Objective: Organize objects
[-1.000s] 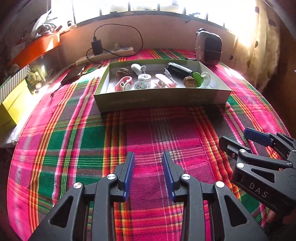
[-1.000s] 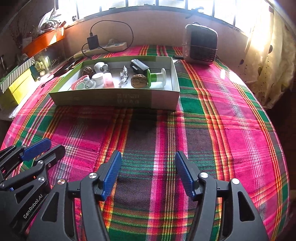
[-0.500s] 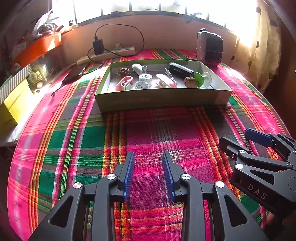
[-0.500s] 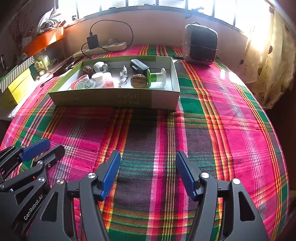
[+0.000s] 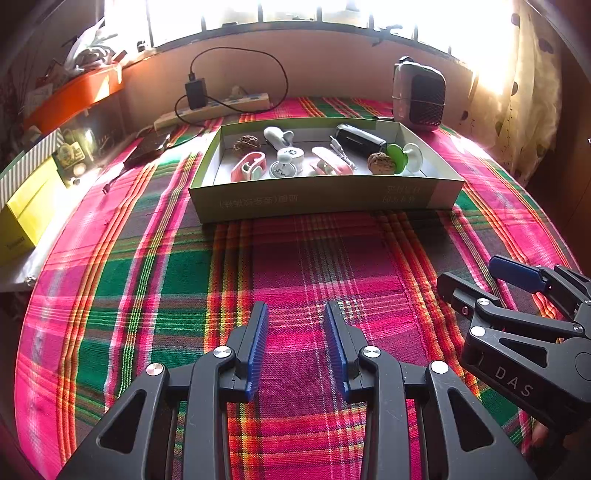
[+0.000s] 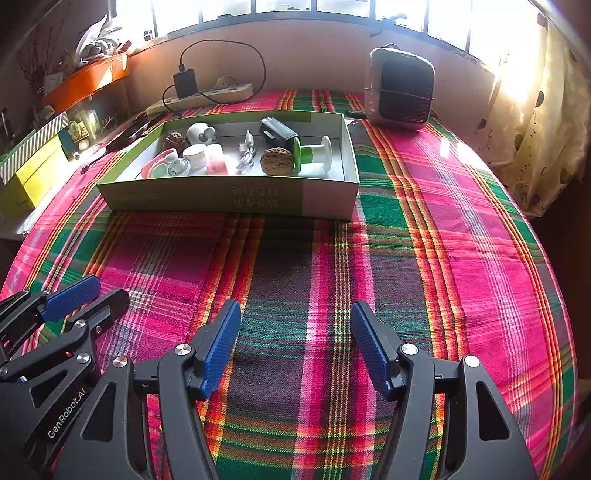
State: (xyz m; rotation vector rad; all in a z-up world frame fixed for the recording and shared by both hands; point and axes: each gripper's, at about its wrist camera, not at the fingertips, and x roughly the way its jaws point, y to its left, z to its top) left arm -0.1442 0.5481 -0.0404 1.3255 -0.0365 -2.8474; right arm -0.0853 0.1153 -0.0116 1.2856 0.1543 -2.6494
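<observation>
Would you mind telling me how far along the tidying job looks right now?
Done: the small items, among them a walnut and a green spool, lie in the box. In hand: nothing; left hand-held gripper and right hand-held gripper are open. Left: nothing loose shows on the cloth.

window (image 6: 332, 5): bright | curtain (image 6: 535, 129): right | tablecloth (image 6: 461, 258): plaid

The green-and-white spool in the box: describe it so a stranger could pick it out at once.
Find the shallow cardboard box on the plaid tablecloth, in front of the small heater. At its heater-side end a spool lies on its side, beside a brown walnut. It alone has a bright green disc, a green shaft and a white disc at the other end.
</observation>
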